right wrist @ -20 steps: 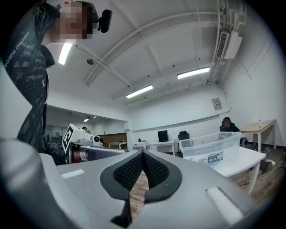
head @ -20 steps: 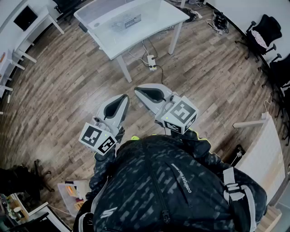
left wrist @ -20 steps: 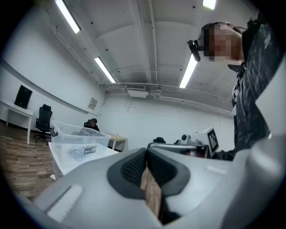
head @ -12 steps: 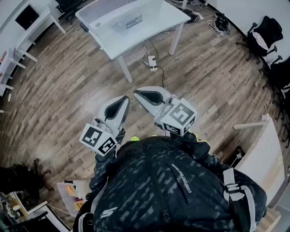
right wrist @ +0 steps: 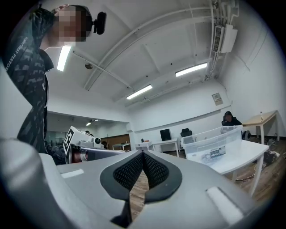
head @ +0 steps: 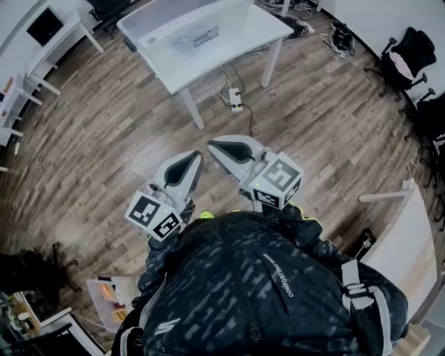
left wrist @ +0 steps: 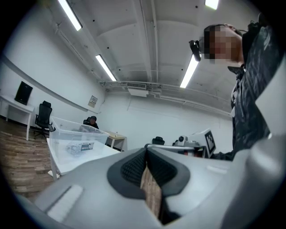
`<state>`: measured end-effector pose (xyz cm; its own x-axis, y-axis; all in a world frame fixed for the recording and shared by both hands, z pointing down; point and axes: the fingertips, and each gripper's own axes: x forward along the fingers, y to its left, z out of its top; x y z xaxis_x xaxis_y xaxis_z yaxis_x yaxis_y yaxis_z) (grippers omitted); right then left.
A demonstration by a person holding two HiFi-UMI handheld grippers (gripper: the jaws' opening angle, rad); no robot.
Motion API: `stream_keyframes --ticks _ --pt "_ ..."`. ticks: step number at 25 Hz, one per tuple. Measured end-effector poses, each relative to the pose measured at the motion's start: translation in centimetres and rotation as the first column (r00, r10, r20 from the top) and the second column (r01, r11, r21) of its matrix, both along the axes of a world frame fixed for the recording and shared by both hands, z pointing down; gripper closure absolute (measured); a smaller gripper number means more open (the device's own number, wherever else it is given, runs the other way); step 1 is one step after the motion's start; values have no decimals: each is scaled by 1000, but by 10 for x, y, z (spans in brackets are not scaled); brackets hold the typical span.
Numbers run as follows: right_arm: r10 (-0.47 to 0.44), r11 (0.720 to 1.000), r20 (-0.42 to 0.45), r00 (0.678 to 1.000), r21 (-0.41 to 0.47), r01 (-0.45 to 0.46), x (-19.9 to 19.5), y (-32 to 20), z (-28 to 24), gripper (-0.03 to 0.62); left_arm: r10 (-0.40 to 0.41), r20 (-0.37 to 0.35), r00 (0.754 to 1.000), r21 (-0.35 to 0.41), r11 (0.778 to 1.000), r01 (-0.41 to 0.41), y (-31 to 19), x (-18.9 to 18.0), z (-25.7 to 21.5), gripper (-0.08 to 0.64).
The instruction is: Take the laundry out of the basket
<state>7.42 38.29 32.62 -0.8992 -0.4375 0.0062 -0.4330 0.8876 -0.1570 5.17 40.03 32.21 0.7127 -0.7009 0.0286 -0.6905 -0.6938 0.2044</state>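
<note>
Laundry: none discernible yet; judged soft and light, best pinched at a raised fold. Left gripper (head: 197, 154) and right gripper (head: 211, 144), level and well short of the white table (head: 261, 26), both have jaws together, empty. On that table stands a clear bin (head: 182, 19), presumably the basket; contents unreadable through its walls

**A:** You're holding two tools: one left gripper (head: 195, 157) and one right gripper (head: 213, 144).

**B:** At twelve o'clock you're facing one white table (head: 259, 28). It's carrying one clear bin (head: 167, 24).

**A:** One power strip (head: 235, 97) is lying under that table.

**B:** At ten o'clock, one dark monitor (head: 43, 26) is sitting on a desk. One seated person (right wrist: 230, 118) is showing at three o'clock in your right gripper view.
</note>
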Motion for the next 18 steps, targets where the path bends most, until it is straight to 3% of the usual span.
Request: stream_keyframes --ticks 18 --pt "-48 998 8 999 -29 48 26 -9 18 594 -24 2 1000 -38 999 24 -8 32 19 548"
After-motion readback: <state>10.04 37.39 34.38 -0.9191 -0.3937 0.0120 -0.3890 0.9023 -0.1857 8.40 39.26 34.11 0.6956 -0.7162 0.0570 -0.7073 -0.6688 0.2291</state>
